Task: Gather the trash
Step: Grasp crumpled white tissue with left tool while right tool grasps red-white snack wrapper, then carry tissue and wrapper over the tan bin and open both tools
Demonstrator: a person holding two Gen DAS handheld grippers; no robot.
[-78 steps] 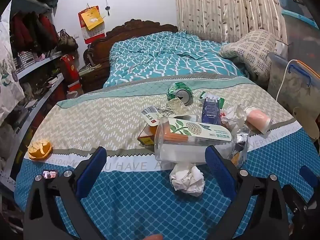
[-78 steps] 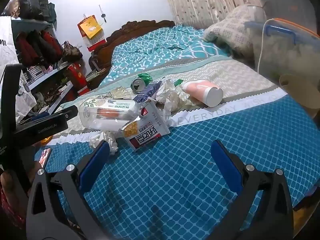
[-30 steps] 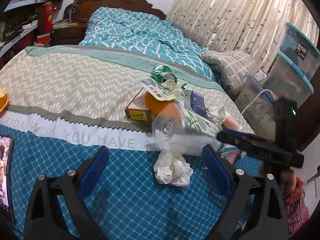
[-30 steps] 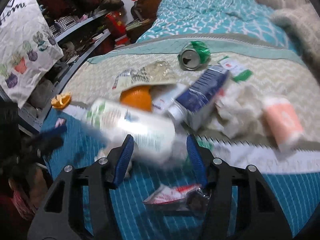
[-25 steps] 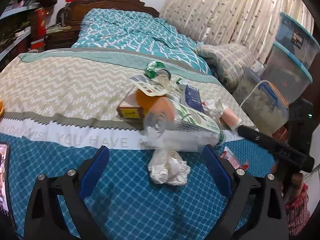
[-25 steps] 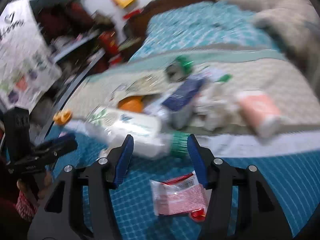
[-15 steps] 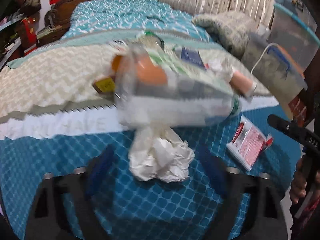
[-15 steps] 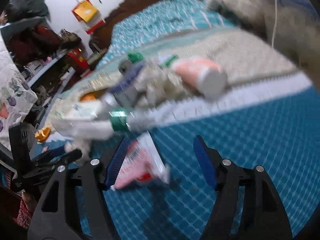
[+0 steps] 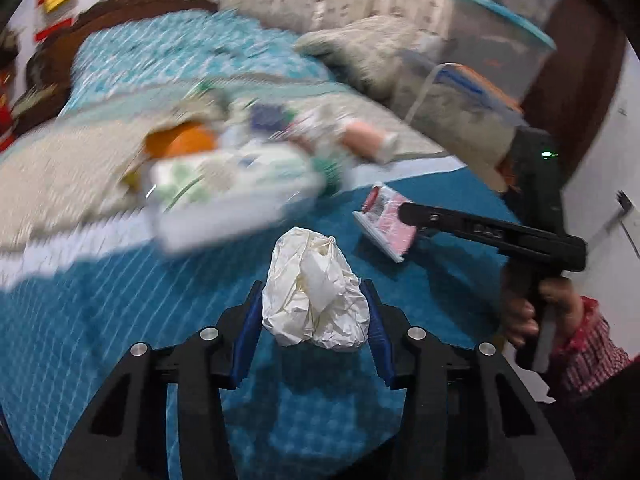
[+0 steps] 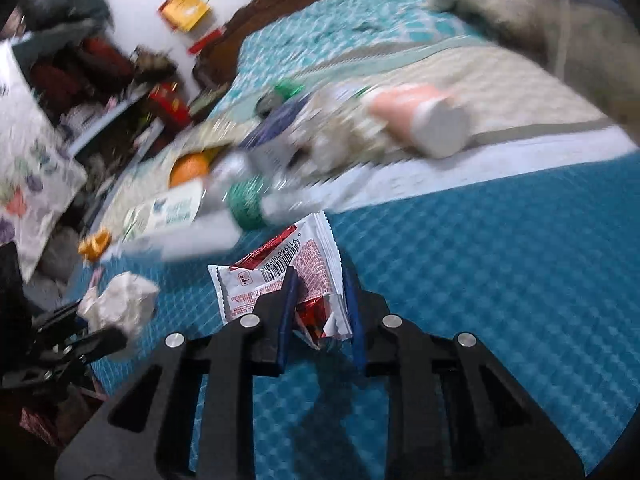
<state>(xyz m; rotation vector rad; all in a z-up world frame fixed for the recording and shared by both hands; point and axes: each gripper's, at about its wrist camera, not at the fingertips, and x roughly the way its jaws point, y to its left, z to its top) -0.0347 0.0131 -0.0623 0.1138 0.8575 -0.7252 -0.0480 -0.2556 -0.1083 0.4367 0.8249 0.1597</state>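
left gripper (image 9: 314, 312) closing on the tissue wad (image 9: 316, 300), pads touching both its sides, near the bed's front edge. right gripper (image 10: 320, 304) closing on the wrapper (image 10: 288, 284), near end crumpled between the pads. both look light and soft; the wad squashes, take it mid-bulk. the wrapper is probably slick film, so grip deep on the crumpled end, not the flat corner. quilt (image 10: 500, 280) is open to the right; bottle (image 9: 236, 192) and the trash pile sit just behind. grippers are near each other, lift straight up.
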